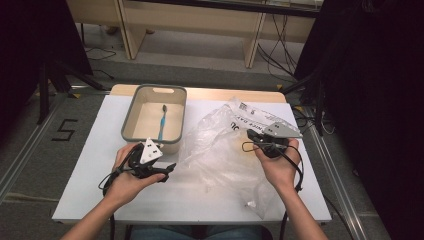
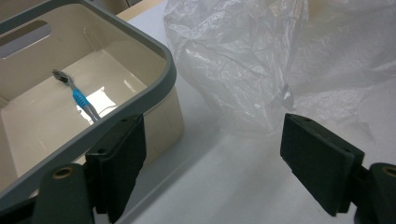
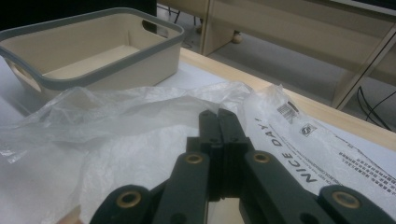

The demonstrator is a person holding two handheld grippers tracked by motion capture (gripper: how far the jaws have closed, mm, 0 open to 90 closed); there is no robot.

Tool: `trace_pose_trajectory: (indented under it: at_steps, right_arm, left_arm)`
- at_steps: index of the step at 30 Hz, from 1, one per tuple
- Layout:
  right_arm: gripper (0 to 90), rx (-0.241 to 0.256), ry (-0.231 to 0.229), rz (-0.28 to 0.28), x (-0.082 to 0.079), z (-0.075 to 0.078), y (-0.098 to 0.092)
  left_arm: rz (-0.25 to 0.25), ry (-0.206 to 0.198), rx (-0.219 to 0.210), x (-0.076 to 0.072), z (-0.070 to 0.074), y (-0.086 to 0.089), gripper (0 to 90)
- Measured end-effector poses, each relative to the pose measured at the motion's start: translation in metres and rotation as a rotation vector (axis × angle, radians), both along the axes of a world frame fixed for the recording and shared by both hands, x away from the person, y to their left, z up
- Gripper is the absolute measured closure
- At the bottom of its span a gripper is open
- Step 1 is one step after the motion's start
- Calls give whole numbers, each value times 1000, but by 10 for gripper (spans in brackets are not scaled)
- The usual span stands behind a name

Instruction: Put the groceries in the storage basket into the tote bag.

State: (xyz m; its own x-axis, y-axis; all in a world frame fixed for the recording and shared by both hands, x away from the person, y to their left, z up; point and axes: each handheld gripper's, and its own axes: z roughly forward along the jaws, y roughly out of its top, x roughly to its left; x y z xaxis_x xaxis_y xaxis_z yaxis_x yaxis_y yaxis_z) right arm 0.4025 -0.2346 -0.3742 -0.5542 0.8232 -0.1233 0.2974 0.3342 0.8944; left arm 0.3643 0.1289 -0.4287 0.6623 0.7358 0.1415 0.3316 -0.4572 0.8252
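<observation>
— Where did the plastic bag [image 1: 227,150] lie relative to the two grippers?

— It sprawled across the right half of the white table [image 1: 90,165], just right of the beige bin [image 1: 131,131]. The right gripper [image 1: 250,135] hung over the bag's upper middle, its jaws pressed flat together; the right gripper view could not settle whether any film was pinched between them. The left gripper [image 1: 170,170] rested near the bin's front right corner, jaws wide apart and holding nothing, aimed rightward at the bag's near left edge.

— So which hand was nearer the bag?

— The right one, already above it. The left stood just beside the edge, with a strip of bare table between, judging by the left gripper view.

— And its long axis?

— Roughly from the far right corner, where the printed panel lay, down toward the person's side.

— How did the bag look?

— Clear, thin, heavily crumpled, puffed in places, with black lettering on a white patch. It looked slack enough to slide.

— Anything in the bin?

— A blue-handled toothbrush [image 1: 162,122], lying lengthwise on the floor of it.
</observation>
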Motion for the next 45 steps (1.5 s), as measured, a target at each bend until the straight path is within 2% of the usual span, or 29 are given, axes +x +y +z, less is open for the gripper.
trace_pose_trajectory:
  at_steps: [7,14,21,28,35,45]
  right_arm:
    - [900,4,2,-10,2,0,0]
    - [900,2,5,-9,2,0,-1]
    - [900,2,3,-10,1,0,-1]
    - [900,3,5,-4,1,0,-1]
    - [900,8,3,-5,0,0,-3]
    - [900,8,3,-1,0,-1,-2]
  left_arm:
    - [-1,7,-9,1,-2,3,219]
    - [18,-4,-36,5,7,7,215]
    - [48,-2,-53,13,15,15,215]
    - [104,15,-72,24,23,29,216]
    - [116,54,-66,36,30,33,218]
    - [170,111,-83,66,36,38,217]
